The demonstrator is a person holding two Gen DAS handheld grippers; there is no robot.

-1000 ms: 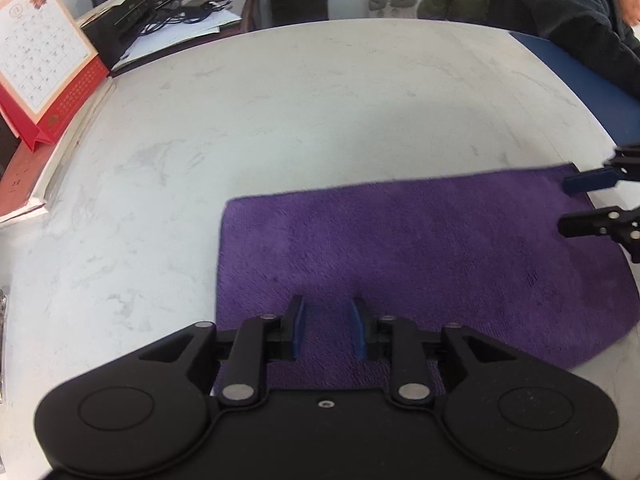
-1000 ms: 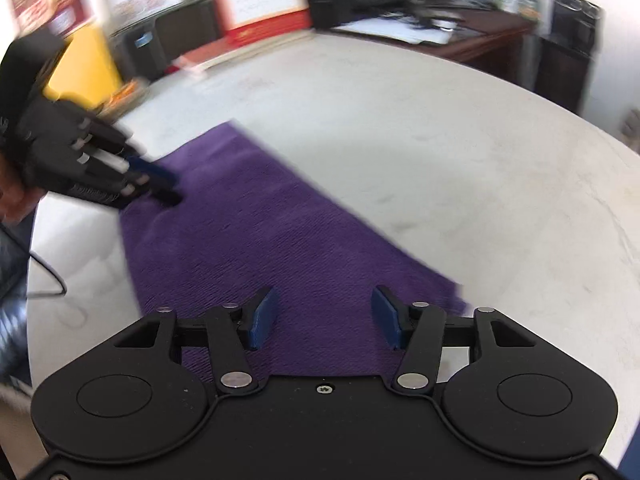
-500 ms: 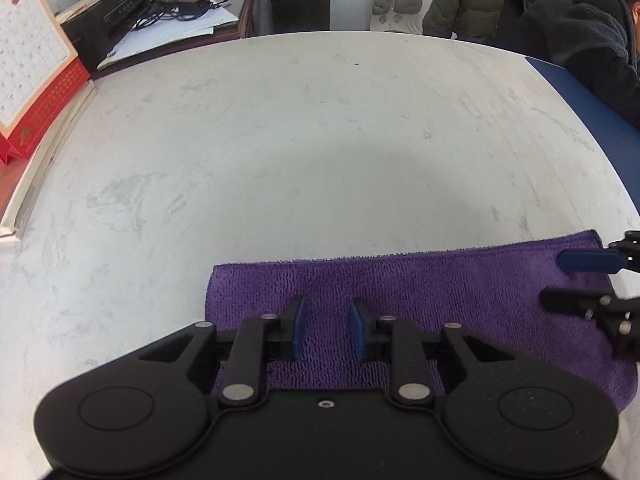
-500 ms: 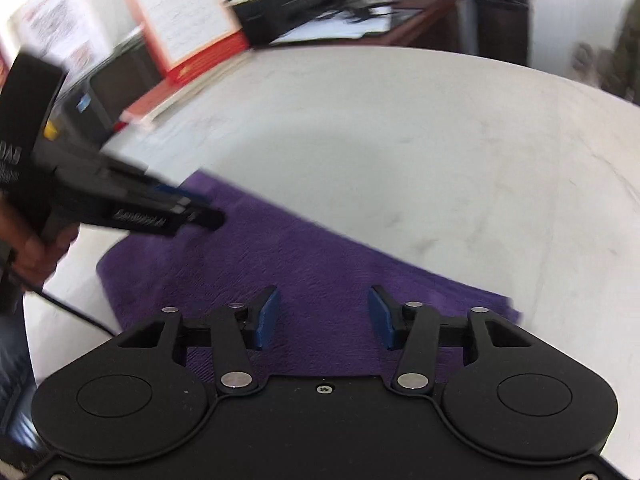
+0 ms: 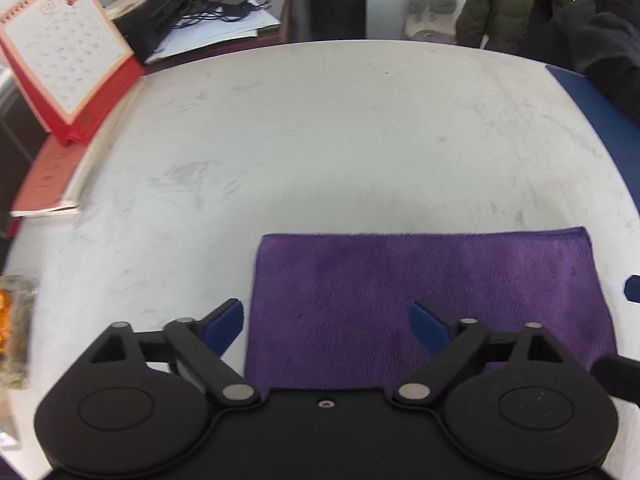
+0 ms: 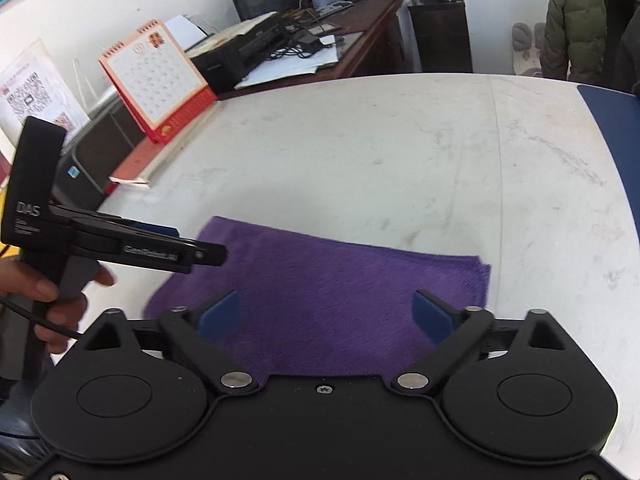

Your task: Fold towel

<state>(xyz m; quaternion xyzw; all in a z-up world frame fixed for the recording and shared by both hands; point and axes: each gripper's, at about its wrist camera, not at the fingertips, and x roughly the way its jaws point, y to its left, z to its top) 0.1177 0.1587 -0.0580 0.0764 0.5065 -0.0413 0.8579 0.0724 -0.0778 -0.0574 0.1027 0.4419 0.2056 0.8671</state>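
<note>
The purple towel point(image 5: 420, 288) lies flat on the white table point(image 5: 340, 140) as a folded rectangle, its far edge straight. My left gripper point(image 5: 326, 316) hovers over the towel's left end. Its jaws are opening wide and the blue pads touch nothing. Seen from the right wrist, the towel point(image 6: 320, 268) stretches across below my right gripper point(image 6: 326, 304), whose jaws are also opening and hold nothing. The left gripper point(image 6: 200, 250), in a hand point(image 6: 48, 292), hangs over the towel's left corner. One blue pad point(image 5: 633, 289) of the right gripper shows at the frame's right edge.
A red desk calendar point(image 5: 68, 76) and a stack of books point(image 5: 52, 176) stand at the table's left edge. A blue mat point(image 5: 600, 120) lies at the right, beside a person in a dark coat point(image 5: 600, 40). A snack packet point(image 5: 12, 328) sits near left.
Both grippers' jaws went from narrow to wide and let go of the towel. Both rose a little. The towel now lies as a shorter folded band.
</note>
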